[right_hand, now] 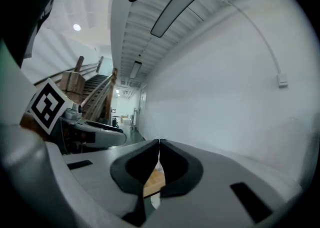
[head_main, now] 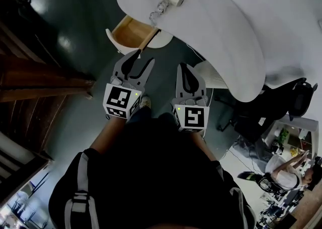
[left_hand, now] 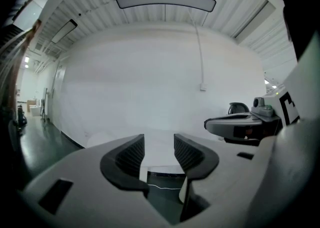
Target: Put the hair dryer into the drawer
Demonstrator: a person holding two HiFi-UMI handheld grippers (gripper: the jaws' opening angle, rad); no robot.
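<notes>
white hair dryer [head_main: 168, 2] lies on the table [head_main: 221, 26] near the open drawer [head_main: 132, 32].

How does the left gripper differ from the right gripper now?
The left gripper has its jaws apart; the right gripper has them together. In the head view, the left gripper sits nearer the open drawer than the right gripper. Both are empty and point toward the white table.

**Clear floor to the drawer, counter rim on the right**

Dark glossy floor [head_main: 75, 42] lies bare between the left gripper [head_main: 143, 58], the right gripper [head_main: 187, 68] and the open light-wood drawer [head_main: 132, 31] (its far end tucked under the rim). The curved white counter [head_main: 226, 21] overhangs at right, with a white ribbed object [head_main: 214, 74] beneath it. Brown wooden stairs [head_main: 35, 82] wall off the left.
</notes>
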